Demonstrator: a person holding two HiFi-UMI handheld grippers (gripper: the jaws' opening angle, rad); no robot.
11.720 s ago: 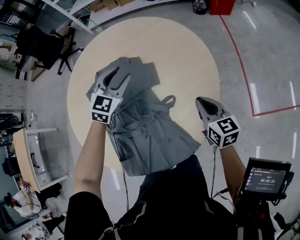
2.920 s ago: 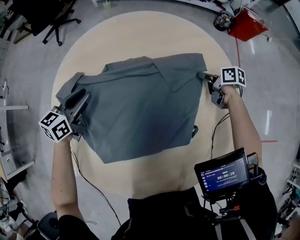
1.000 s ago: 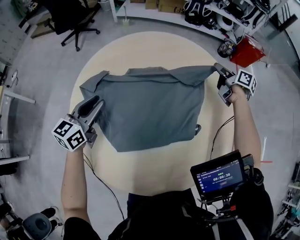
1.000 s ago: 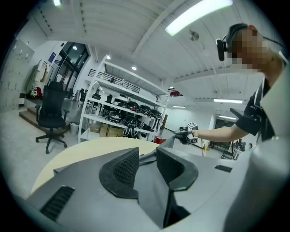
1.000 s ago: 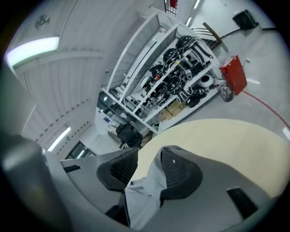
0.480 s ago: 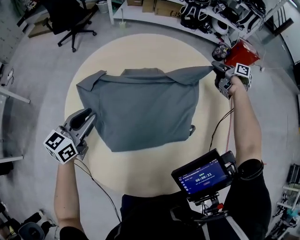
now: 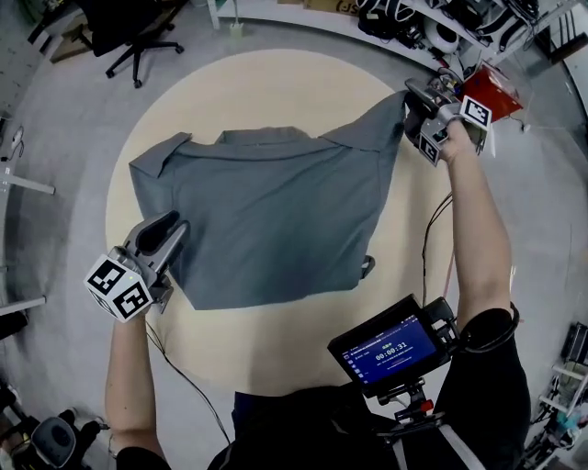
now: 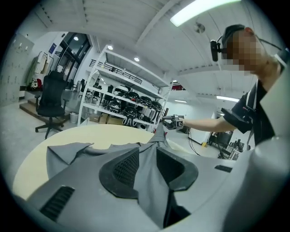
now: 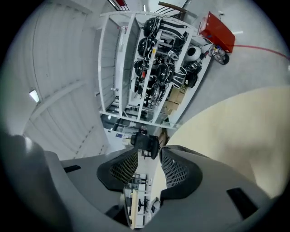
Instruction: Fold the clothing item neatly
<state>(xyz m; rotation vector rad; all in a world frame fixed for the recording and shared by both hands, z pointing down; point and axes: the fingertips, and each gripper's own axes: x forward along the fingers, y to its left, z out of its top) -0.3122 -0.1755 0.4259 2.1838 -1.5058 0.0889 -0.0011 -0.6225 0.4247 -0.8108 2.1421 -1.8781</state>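
A grey collared shirt (image 7: pixel 276 211) lies spread over the round beige table (image 7: pixel 276 340), collar on the far side. My left gripper (image 7: pixel 173 225) is at the shirt's near-left edge, shut on the cloth. In the left gripper view the fabric (image 8: pixel 152 181) runs between its pads (image 8: pixel 124 167). My right gripper (image 7: pixel 412 96) is at the far right and holds the shirt's corner lifted off the table. From the left gripper view the cloth rises in a peak to the right gripper (image 8: pixel 174 122). In the right gripper view the gap at that gripper (image 9: pixel 149 152) shows only the room, no cloth.
A small screen (image 7: pixel 390 349) on a chest mount sits low in the head view, with a cable (image 7: pixel 184 367) trailing from the left arm. A red box (image 7: pixel 501 92) stands on the floor past the right gripper. Shelves of gear (image 9: pixel 167 59) and an office chair (image 7: pixel 119 27) ring the table.
The right gripper has carried the lifted corner farther across the table and rolled its wrist. The left gripper has sunk slightly with its edge. The shirt now lies flatter and farther left.
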